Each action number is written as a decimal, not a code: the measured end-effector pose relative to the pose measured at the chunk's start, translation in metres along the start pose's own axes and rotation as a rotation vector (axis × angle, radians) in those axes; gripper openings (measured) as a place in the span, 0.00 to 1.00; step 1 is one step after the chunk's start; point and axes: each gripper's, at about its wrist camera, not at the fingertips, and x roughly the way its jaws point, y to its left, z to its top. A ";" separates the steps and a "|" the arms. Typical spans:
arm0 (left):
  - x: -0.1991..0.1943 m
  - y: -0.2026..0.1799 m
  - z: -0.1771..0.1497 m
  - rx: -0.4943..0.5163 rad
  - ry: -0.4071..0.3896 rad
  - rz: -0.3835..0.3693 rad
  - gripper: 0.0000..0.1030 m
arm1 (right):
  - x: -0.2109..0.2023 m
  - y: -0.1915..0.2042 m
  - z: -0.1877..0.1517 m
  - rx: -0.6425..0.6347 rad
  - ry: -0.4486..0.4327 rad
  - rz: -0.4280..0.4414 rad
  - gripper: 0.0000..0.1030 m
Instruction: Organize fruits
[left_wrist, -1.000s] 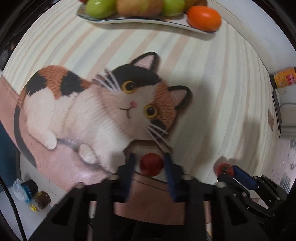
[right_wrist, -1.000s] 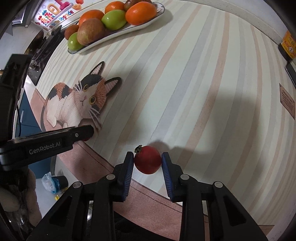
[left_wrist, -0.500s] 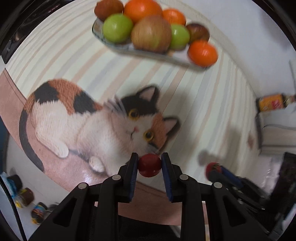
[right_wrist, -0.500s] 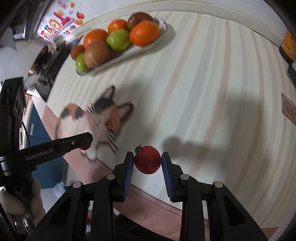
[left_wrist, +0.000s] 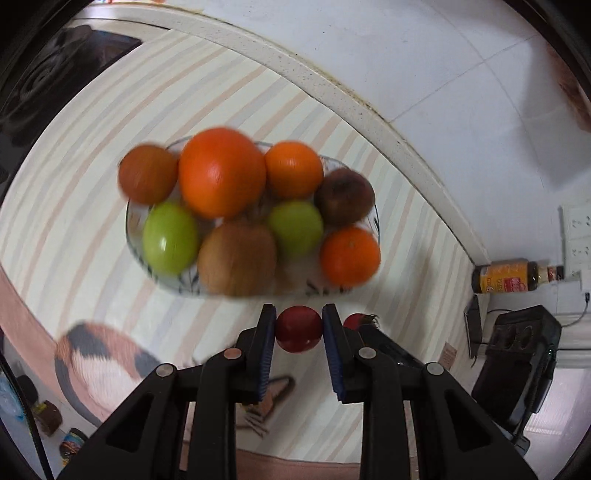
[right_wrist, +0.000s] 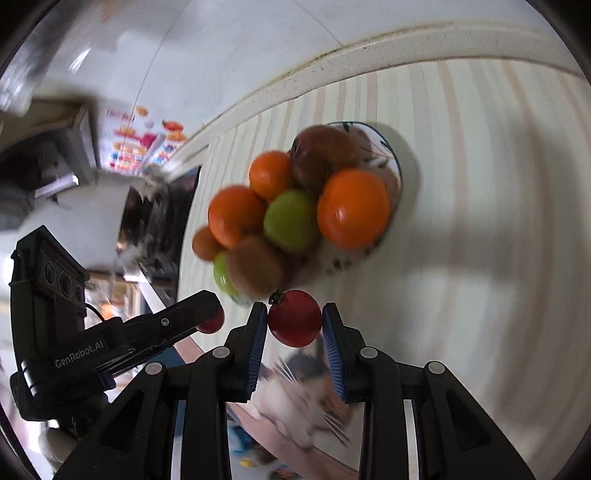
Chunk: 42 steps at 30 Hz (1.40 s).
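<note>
A striped tablecloth (left_wrist: 92, 155) printed with a calico cat (left_wrist: 107, 365) is covering the counter, running up to a speckled stone edge along a white tiled wall (left_wrist: 424, 66). On it a patterned oval glass dish (left_wrist: 135, 240) is sitting heaped with fruit: a large orange (left_wrist: 221, 171) is riding at the top of the pile, with a smaller orange (left_wrist: 293, 170) beside it and a third orange (left_wrist: 349, 256) at the dish's right end; two green apples (left_wrist: 170, 238) are lying in the front row on either side of a brown russet fruit (left_wrist: 236, 258), while a reddish-brown fruit (left_wrist: 147, 179) is resting at the left end and a dark brownish one (left_wrist: 343, 197) at the back right. The dish is blurred in both views. The left gripper (left_wrist: 298, 328) is hanging just short of the dish's near rim, its blue-padded fingers clamped on a small red tomato (left_wrist: 298, 329). The right gripper (right_wrist: 294, 325) is hanging beside it, just as near the dish, its fingers pressed against a second red tomato (right_wrist: 294, 318) with a dark stem stub at its upper left. Both tomatoes are being held clear of the cloth, outside the dish. At the far right a brown sauce bottle (left_wrist: 513, 275) is lying by a wall socket.
</note>
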 end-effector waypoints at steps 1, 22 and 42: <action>0.004 -0.003 0.010 0.013 0.013 0.015 0.22 | 0.007 -0.002 0.007 0.021 0.008 0.018 0.32; 0.022 -0.024 0.035 0.129 0.066 0.152 0.64 | 0.031 -0.018 0.032 0.098 -0.031 0.027 0.76; -0.096 0.005 -0.077 0.100 -0.275 0.368 0.88 | -0.089 0.079 -0.035 -0.415 -0.213 -0.532 0.96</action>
